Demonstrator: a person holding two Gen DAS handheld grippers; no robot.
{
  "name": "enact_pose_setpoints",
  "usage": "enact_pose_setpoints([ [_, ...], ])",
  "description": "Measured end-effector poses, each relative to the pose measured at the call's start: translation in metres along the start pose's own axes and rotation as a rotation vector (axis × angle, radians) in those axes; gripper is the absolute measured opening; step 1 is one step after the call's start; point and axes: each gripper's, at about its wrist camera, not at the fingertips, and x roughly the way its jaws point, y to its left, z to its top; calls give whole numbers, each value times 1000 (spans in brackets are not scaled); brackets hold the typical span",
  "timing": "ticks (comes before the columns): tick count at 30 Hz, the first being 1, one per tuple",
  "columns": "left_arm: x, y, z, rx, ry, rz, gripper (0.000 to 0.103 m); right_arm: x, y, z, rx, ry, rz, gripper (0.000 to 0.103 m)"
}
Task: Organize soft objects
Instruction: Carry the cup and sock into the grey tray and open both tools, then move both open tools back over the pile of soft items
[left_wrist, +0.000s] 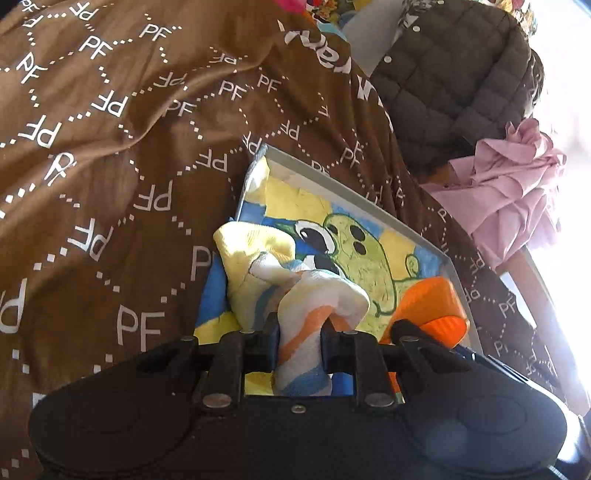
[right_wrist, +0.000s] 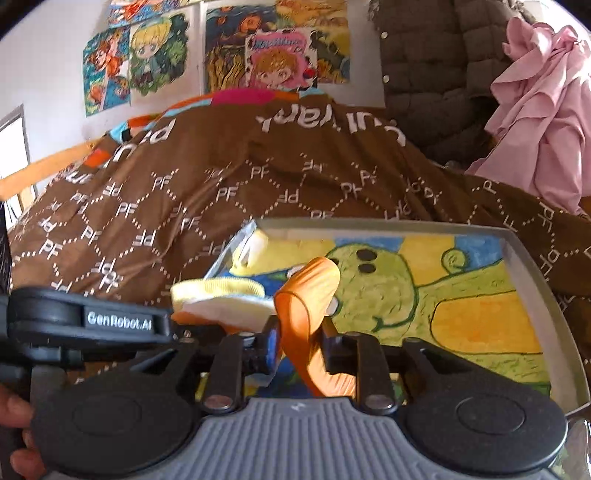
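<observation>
Both claws are clenched over the tray (right_wrist: 532, 258) on the bed: left claw (left_wrist: 299, 343) grasping a yellow sock (left_wrist: 258, 266), right claw (right_wrist: 301, 338) an orange sock (right_wrist: 310, 295). Light, limp knit; it looks best pinched at the cuff.

I was working in a home bedroom: a bed under a brown quilt (right_wrist: 229, 192) printed with letters, cartoon posters (right_wrist: 155, 59) stuck on the wall, and a padded jacket (right_wrist: 436, 66) and pink garment (right_wrist: 543, 110) heaped beside it.

Black hand-held gripper (right_wrist: 299, 343), ribbed grey base, "GenRobot.AI" lettering.
</observation>
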Motion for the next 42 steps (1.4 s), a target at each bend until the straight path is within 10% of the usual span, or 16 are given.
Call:
enact_pose_setpoints([
  [22,-74,-34,-23,36,-152,146,75,-66,-45,-2,120,-85,-2,90],
  [42,-164,-97,-84,223,-218,152,97,-199,-49,-22,72,-200,-65,103],
])
